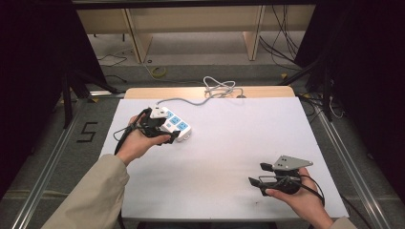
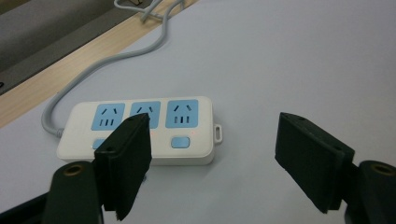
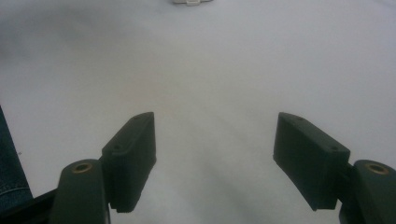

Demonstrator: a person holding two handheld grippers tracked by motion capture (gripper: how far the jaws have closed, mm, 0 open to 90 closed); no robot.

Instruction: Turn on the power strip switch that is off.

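Left gripper view showed the white power strip [image 2: 140,133] lying flat at centre-left of the frame, three blue sockets facing up, its grey cord [image 2: 100,63] running to the upper left. The left gripper [image 2: 212,158] hovered just before it, jaws spread wide and empty. To grip well, I judged the jaws should straddle the strip's narrow width squarely. In the high view's lower right the right gripper [image 1: 265,174] sat wide open, holding nothing, over the white table [image 1: 229,157]

Bright even light on the white table [image 1: 229,157], dark surroundings, right gripper view soft.
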